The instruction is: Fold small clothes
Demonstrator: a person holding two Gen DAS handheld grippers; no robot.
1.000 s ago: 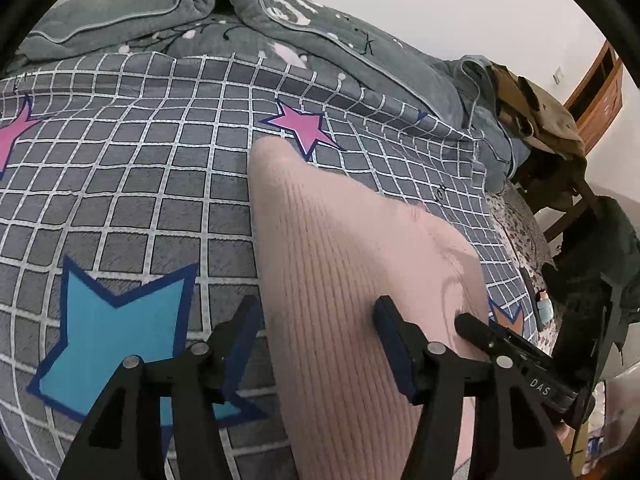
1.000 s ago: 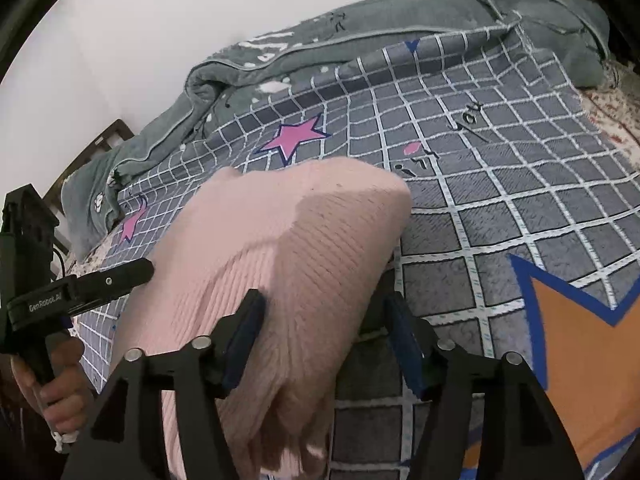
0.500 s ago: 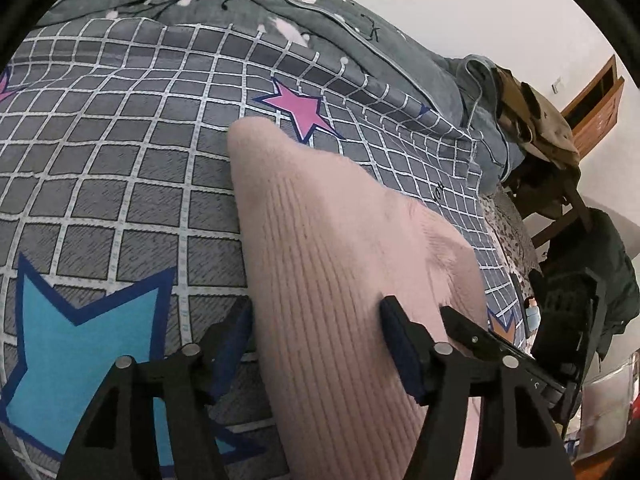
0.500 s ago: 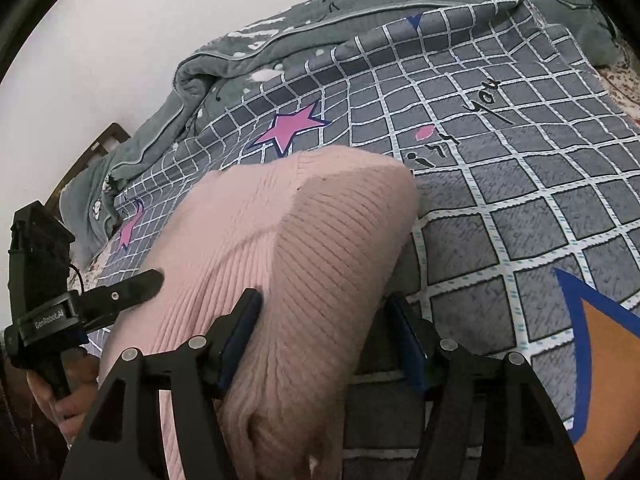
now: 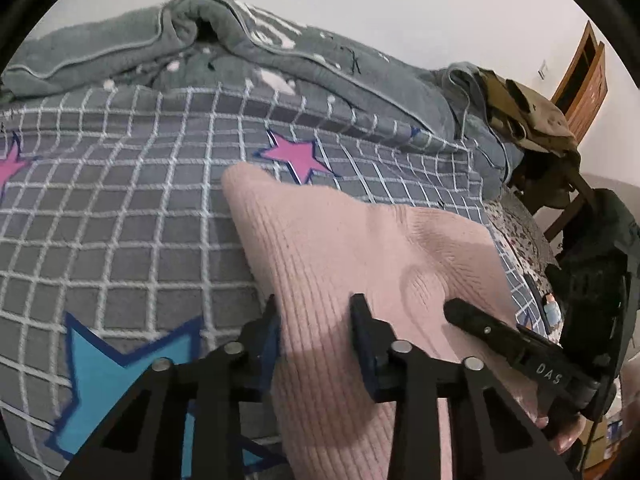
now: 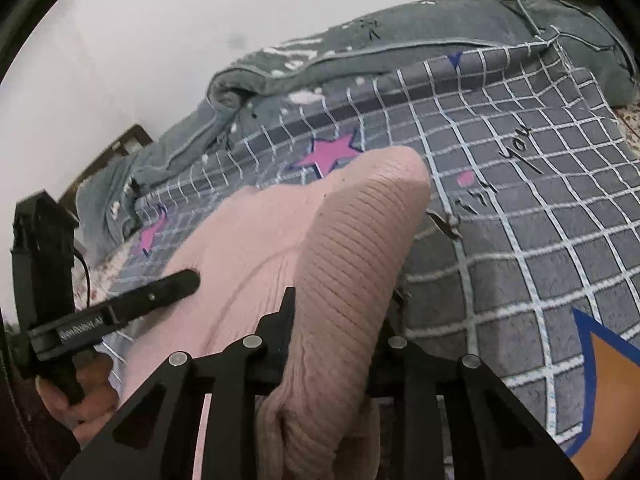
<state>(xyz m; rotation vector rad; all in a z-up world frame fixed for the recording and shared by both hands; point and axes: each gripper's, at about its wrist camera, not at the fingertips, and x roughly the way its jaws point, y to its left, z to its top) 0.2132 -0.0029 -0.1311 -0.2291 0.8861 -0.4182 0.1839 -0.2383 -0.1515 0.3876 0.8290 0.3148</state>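
The pink sweater [image 5: 340,248] lies on the checked blanket [image 5: 120,220], pinched by the just-closed left gripper [image 5: 316,320] and right gripper [image 6: 340,312]; its near end is cut off by the frame.

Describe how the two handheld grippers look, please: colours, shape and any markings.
Both are black. The left gripper and right gripper have angular cut-out linkages with silver rivets and blue finger pads. Each finger's side carries pale lettering. A thin black cable hangs behind the left handle.

Knit garment [image 5: 340,240] lies on blanket [image 5: 120,216], before quilt [image 5: 280,52].
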